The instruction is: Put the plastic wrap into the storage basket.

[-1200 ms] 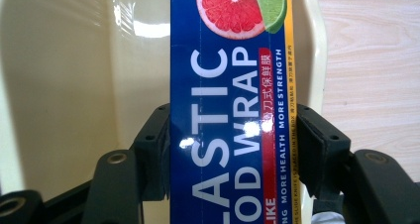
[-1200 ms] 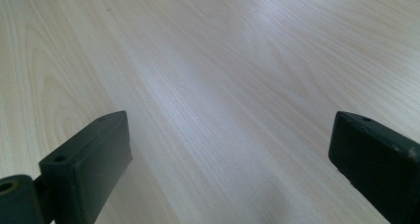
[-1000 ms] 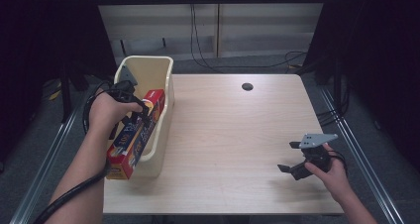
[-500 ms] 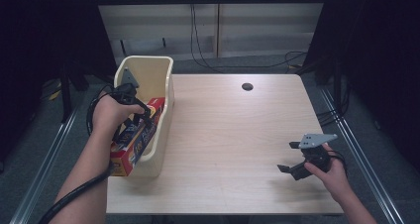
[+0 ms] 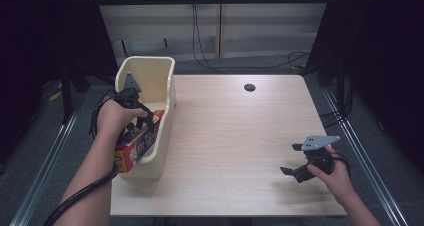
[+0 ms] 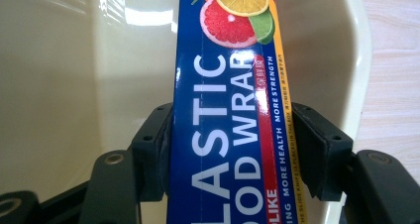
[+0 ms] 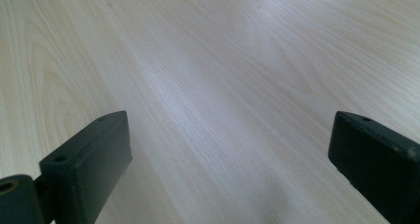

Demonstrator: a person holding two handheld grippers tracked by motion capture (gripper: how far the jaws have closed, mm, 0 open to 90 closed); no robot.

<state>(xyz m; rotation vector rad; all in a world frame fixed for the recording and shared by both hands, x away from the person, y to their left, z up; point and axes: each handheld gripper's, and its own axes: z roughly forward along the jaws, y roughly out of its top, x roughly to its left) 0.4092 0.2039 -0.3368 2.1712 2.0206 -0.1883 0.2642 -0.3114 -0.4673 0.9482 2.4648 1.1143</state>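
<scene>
Two grippers are out over the wooden table. At nine o'clock, the left gripper clamps a blue plastic food wrap box, its far end slanting down inside the cream bin. Toward four o'clock, the right gripper hangs low over bare wood, jaws spread wide, gripping nothing.

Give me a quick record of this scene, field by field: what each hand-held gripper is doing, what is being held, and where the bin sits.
left hand-held gripper: shut on the plastic food wrap box, one jaw on each long side
plastic food wrap box: blue and red carton with citrus picture, lying tilted in the bin
bin: cream plastic, open top, at the table's left edge
right hand-held gripper: open, nothing between its jaws, low over bare wood
table: light wood, with a dark round hole near the far edge
</scene>
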